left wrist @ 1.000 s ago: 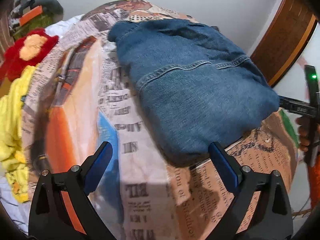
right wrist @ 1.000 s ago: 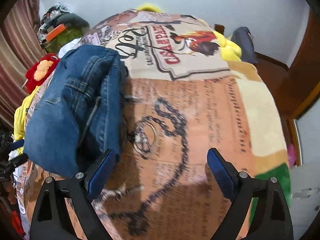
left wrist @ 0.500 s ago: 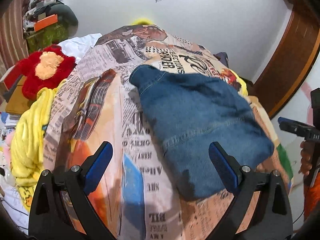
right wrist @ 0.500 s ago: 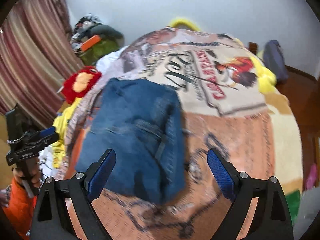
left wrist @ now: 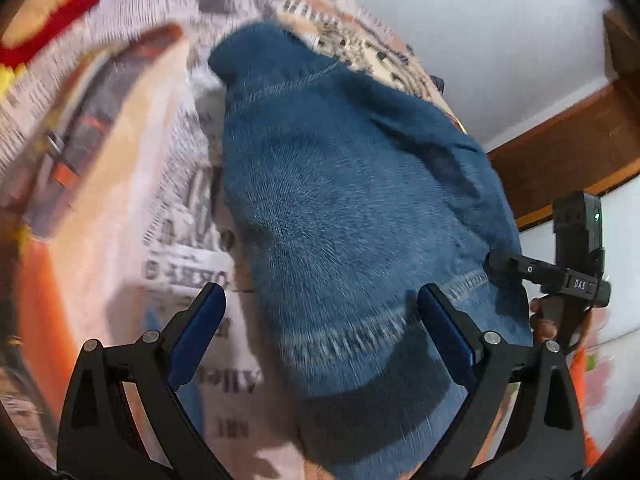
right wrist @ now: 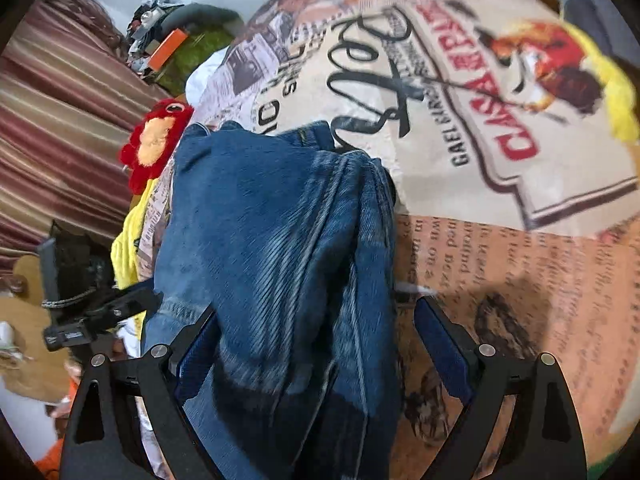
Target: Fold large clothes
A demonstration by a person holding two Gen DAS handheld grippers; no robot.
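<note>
Both tongs spread wide, pinching nothing. Folded jeans (left wrist: 360,216) lie on the printed blanket (left wrist: 132,184), near edge between the left gripper's (left wrist: 320,324) fingers; the right gripper (right wrist: 316,336) straddles their near end. Square up before you clamp. No containers visible.

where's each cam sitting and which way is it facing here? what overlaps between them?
Left wrist: on the left gripper, angled down at the folded jeans on the printed blanket; own open fingers show, plus the right gripper at right edge.
Right wrist: on the right gripper, angled down over the jeans' other side, red plush and curtain beyond; own open fingers show, left gripper at left edge.
Shared: jeans, blanket, each other's gripper.
</note>
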